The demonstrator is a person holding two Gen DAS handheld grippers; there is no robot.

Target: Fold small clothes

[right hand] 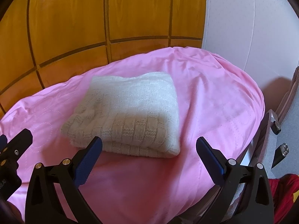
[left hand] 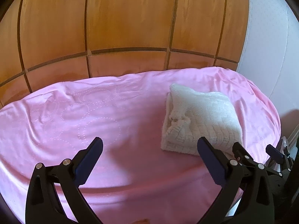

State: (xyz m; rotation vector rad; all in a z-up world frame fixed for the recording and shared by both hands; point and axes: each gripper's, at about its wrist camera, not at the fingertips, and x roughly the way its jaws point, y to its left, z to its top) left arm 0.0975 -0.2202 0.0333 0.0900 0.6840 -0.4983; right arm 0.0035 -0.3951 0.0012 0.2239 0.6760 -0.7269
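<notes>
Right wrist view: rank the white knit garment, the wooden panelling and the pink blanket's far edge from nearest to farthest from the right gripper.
From the right gripper:
1. White knit garment, folded, just ahead and slightly left.
2. Pink blanket's far edge, beyond the garment.
3. Wooden panelling, upright behind the blanket, upper left.

Soft daylight, mild blur, fisheye-warped edges.

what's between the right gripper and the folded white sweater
Only bare pink blanket lies between the open right gripper and the sweater, seen in the right wrist view.
</notes>
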